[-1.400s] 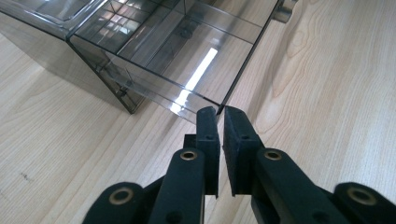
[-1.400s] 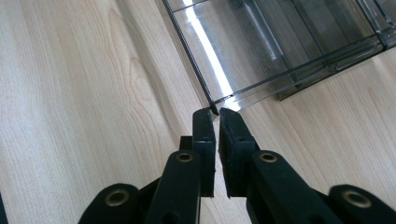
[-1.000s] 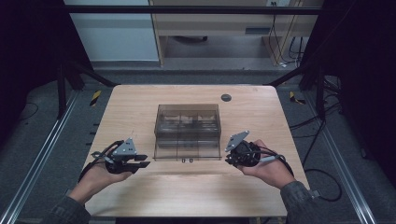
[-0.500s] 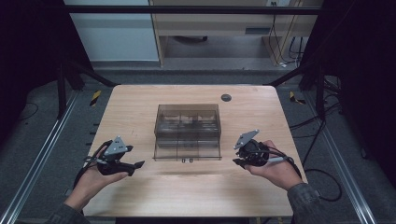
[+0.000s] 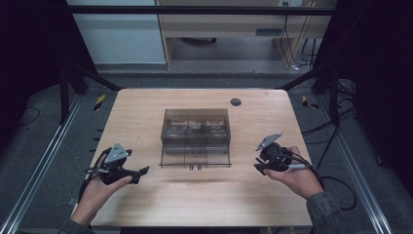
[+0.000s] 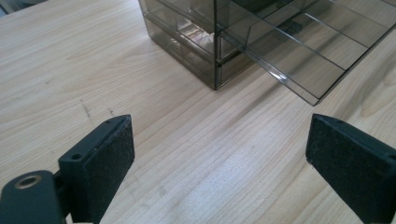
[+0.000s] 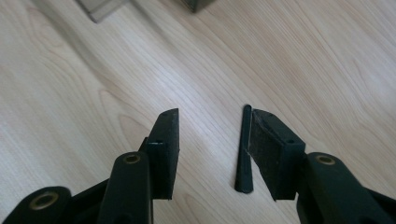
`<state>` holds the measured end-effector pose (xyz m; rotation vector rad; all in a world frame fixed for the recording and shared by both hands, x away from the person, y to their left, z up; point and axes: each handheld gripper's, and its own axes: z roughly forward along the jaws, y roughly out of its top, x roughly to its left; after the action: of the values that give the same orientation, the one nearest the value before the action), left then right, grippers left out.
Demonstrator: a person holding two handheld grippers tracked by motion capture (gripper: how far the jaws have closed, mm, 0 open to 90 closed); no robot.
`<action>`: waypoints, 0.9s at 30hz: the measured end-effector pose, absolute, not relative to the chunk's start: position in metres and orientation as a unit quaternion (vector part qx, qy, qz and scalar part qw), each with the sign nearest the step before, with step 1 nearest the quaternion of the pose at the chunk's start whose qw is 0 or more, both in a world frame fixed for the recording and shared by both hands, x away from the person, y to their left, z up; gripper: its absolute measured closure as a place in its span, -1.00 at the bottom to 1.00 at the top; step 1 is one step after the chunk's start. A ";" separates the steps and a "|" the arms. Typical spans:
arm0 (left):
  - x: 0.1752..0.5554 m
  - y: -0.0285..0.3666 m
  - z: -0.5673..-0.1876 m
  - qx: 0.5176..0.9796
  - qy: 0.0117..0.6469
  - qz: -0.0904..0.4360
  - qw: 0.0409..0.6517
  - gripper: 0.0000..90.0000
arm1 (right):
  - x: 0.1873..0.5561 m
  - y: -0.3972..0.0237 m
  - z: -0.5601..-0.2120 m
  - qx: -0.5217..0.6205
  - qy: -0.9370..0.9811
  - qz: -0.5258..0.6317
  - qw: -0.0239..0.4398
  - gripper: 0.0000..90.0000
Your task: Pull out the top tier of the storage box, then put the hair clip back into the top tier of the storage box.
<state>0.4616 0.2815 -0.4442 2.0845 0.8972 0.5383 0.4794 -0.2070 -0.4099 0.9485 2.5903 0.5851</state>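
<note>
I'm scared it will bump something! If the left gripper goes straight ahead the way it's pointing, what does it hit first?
Probably the pulled-out drawer of the smoky plastic drawer box. The left gripper, jaws wide open, has bare table ahead until that drawer's front edge, though depth is hard to judge.

A light wooden table [image 5: 146, 112] stood on a grey floor. Near its middle sat a smoky transparent drawer box [image 5: 196, 122], with its bottom drawer [image 5: 196, 157] pulled out toward the near edge; small pale items lay inside, too blurred to tell. A dark round grommet [image 5: 235, 102] sat far right of the box, apart from it. Yellow-and-black markers lay on the floor off the far left corner [image 5: 99, 102] and the far right corner [image 5: 306, 100]. Cables [image 5: 292, 34] hung by a wooden bench [image 5: 219, 29] beyond.
</note>
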 end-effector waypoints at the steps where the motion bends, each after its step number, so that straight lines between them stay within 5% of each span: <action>1: 0.461 0.282 -0.445 0.821 0.354 0.218 0.391 -0.83 | 0.480 -0.209 -0.410 0.339 0.905 0.199 0.163 0.17; 14: 0.466 0.293 -0.474 0.807 0.396 0.237 0.369 -0.87 | 0.487 -0.232 -0.419 0.402 0.885 0.166 0.166 0.17; 27: 0.465 0.302 -0.465 0.769 0.402 0.263 0.422 -0.87 | 0.496 -0.235 -0.429 0.417 0.883 0.152 0.151 0.22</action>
<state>0.4651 0.3020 -0.4654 1.9255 1.0066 0.6580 0.4965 -0.2351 -0.4285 1.1979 2.5352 0.4358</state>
